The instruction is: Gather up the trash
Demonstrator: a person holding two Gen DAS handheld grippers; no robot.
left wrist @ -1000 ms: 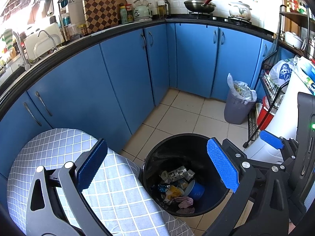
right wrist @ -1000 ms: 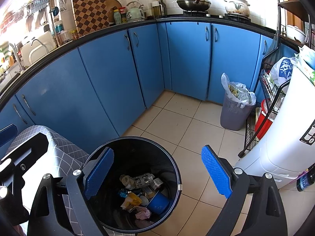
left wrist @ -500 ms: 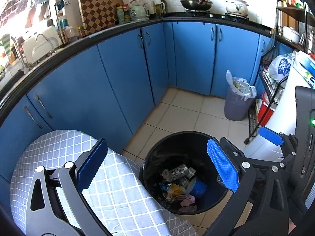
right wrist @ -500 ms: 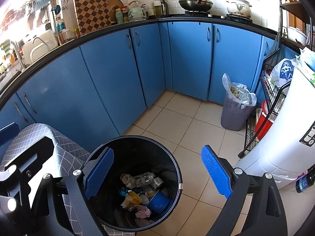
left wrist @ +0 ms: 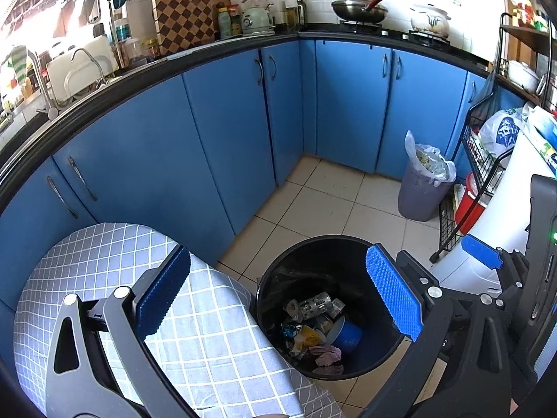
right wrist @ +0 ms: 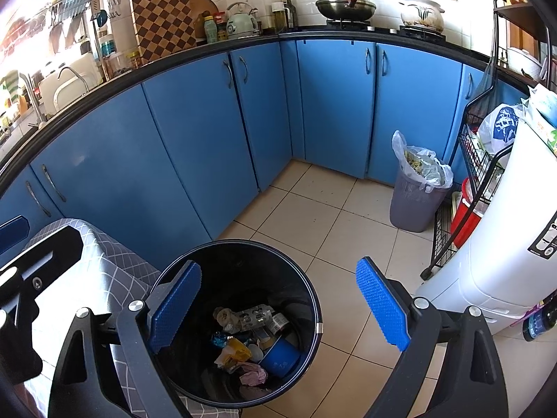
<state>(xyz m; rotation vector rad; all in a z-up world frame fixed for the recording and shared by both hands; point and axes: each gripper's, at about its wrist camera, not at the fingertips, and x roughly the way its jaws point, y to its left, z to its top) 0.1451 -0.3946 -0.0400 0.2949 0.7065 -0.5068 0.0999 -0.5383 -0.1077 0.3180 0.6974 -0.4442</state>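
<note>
Both the left gripper (left wrist: 278,296) and right gripper (right wrist: 278,304) hang released, holding nothing. A black bin (right wrist: 306,278) of trash (right wrist: 250,345) sits just below them.

A home kitchen: blue cabinets (right wrist: 209,132) run in an L under a black surface (right wrist: 348,36) and white wall tiles. On it stand a lidded wok (right wrist: 344,5), a white pot (right wrist: 421,14), a kettle (right wrist: 242,22) and a checkered cutting board (right wrist: 162,17); a sink tap (left wrist: 88,59) is at left. Beige tiles cover the floor (right wrist: 330,216).
</note>
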